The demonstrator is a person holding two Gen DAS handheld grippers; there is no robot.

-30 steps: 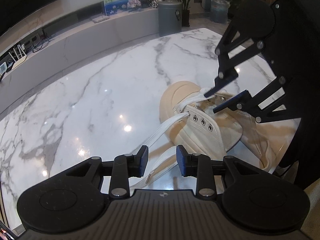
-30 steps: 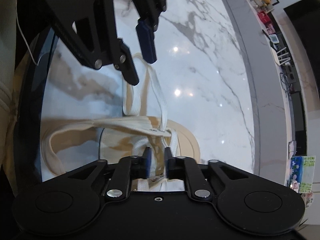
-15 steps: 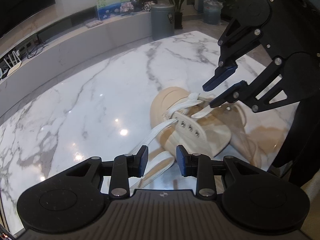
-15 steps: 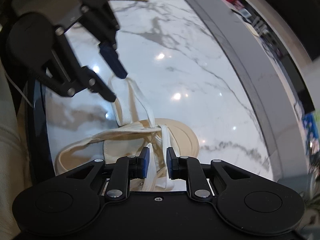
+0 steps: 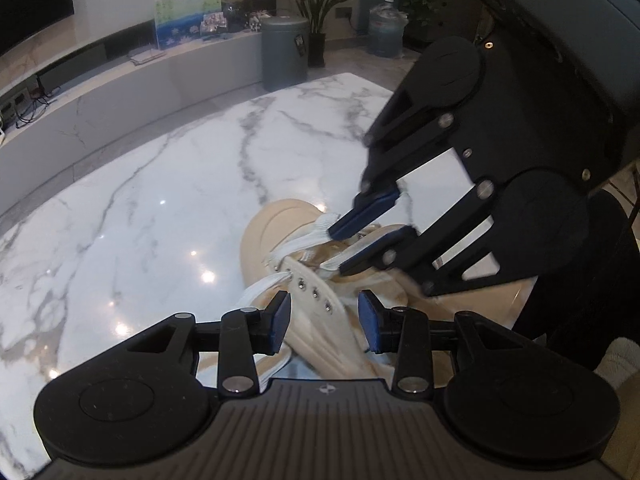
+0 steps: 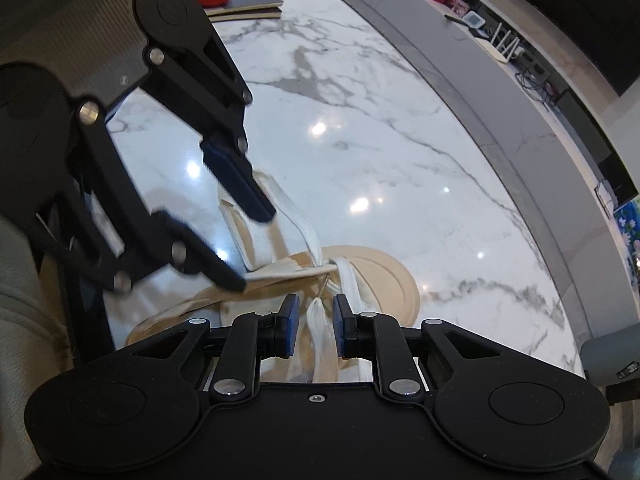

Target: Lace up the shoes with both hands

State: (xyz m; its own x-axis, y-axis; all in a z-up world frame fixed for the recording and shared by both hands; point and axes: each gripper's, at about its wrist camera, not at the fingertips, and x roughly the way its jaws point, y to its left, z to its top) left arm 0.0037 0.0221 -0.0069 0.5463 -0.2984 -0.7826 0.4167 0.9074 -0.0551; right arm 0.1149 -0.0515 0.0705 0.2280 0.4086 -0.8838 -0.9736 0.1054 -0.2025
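Left hand-held gripper (image 5: 323,323) closer over shoe (image 5: 320,300), jaws opening, grey bin (image 5: 285,53) beyond

**A:** what's the left cam seeing?

**B:** beige canvas sneaker (image 5: 320,304) lying on its side on a white marble table (image 5: 160,200). The left gripper (image 5: 324,318) has just been opening its jaws; they straddle the eyelet flap (image 5: 316,292), pads not pressing it.

**A:** and the other one?

**B:** right gripper (image 5: 340,250) comes in from the upper right, tips at the flat white lace (image 5: 308,238). Can't tell if it's pinched.
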